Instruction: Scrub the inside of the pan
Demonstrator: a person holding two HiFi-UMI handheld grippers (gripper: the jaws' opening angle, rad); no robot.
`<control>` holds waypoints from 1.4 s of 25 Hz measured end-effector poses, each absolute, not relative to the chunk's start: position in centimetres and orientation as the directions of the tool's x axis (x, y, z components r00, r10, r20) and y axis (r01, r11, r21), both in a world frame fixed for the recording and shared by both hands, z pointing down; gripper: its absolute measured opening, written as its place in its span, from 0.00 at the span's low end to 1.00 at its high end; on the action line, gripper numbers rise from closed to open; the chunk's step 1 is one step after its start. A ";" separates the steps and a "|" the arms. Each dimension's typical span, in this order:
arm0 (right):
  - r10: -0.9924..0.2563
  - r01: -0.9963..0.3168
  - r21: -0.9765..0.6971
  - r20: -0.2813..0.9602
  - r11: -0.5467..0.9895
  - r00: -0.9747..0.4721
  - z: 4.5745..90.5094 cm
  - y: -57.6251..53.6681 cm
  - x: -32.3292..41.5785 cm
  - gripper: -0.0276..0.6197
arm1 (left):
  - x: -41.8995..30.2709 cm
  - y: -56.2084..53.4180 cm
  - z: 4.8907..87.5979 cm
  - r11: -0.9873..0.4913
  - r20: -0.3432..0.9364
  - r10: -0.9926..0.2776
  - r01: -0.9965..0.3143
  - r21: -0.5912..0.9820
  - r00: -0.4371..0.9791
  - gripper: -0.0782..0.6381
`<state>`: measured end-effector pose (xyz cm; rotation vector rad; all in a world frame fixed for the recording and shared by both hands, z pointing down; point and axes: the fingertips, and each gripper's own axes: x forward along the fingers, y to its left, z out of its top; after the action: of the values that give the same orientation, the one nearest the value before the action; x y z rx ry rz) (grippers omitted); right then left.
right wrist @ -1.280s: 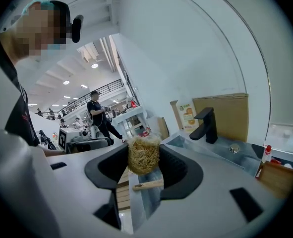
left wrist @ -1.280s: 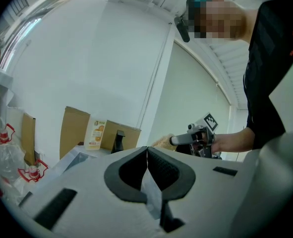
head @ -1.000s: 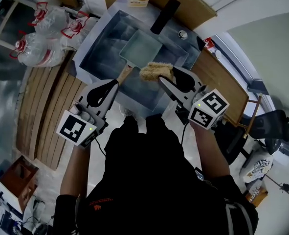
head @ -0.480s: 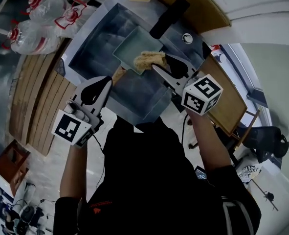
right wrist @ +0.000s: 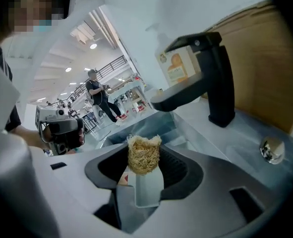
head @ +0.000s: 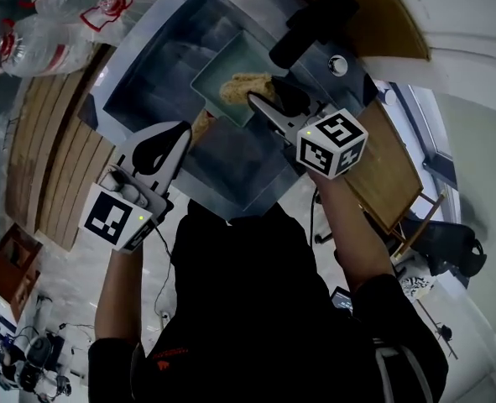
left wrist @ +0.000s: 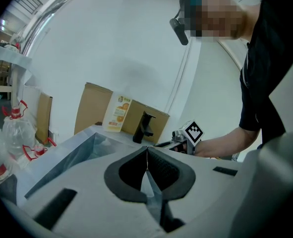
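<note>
A pale teal rectangular pan (head: 221,67) lies in the steel sink (head: 151,70), its wooden handle (head: 201,126) pointing toward me. My right gripper (head: 252,99) is shut on a tan fibrous scrubber (head: 243,84), which sits over the pan's near side. The right gripper view shows the scrubber (right wrist: 144,155) pinched between the jaws, with the pan (right wrist: 147,190) below. My left gripper (head: 185,133) hovers at the end of the handle. In the left gripper view its jaws (left wrist: 147,155) meet in a thin line with nothing seen between them.
A black faucet (head: 313,25) stands at the sink's back right, a round steel knob (head: 338,65) beside it. A juice carton (left wrist: 116,113) stands on the back rim. Several plastic bottles (head: 50,19) lie left of the sink. A wooden counter (head: 382,170) runs along the right.
My right gripper has carried the scrubber forward from beside the handle joint to over the pan. The left gripper has stayed at the handle's end.
</note>
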<state>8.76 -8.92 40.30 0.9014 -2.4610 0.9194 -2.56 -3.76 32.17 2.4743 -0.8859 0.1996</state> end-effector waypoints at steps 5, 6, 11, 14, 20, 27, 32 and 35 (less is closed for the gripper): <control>-0.437 -0.698 -0.434 0.560 0.569 -0.704 43.3 -9.8 8.3 0.35 | -3.0 -3.7 33.5 -0.649 0.302 -0.550 -0.626 0.432 0.779 0.14; -0.444 -0.709 -0.426 0.568 0.562 -0.693 43.8 -10.0 8.3 0.35 | -3.1 -3.7 33.7 -0.648 0.303 -0.549 -0.625 0.435 0.779 0.14; -0.490 -0.764 -0.378 0.600 0.523 -0.632 46.0 -11.5 8.9 0.35 | -3.4 -3.5 34.4 -0.645 0.304 -0.539 -0.617 0.452 0.786 0.14; -0.506 -0.787 -0.353 0.616 0.507 -0.603 47.2 -12.4 9.1 0.35 | -3.3 -3.1 34.9 -0.645 0.307 -0.528 -0.609 0.462 0.792 0.14; -0.527 -0.811 -0.321 0.633 0.489 -0.567 49.1 -13.9 9.3 0.35 | -3.9 -2.9 35.8 -0.630 0.315 -0.530 -0.614 0.475 0.787 0.14; -0.535 -0.829 -0.295 0.651 0.474 -0.538 50.9 -15.2 9.5 0.35 | -4.3 -2.7 36.5 -0.622 0.324 -0.527 -0.617 0.483 0.785 0.14; -0.532 -0.838 -0.290 0.666 0.461 -0.523 52.2 -15.6 9.6 0.35 | -4.1 -2.4 36.8 -0.619 0.327 -0.521 -0.613 0.491 0.789 0.14; -0.536 -0.845 -0.285 0.671 0.451 -0.513 52.6 -15.8 9.7 0.35 | -4.1 -2.4 37.0 -0.619 0.330 -0.515 -0.610 0.495 0.791 0.14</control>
<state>9.69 -15.83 52.62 1.1542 -2.2130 0.8346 -4.05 -2.40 36.95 2.3755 -0.8321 0.2068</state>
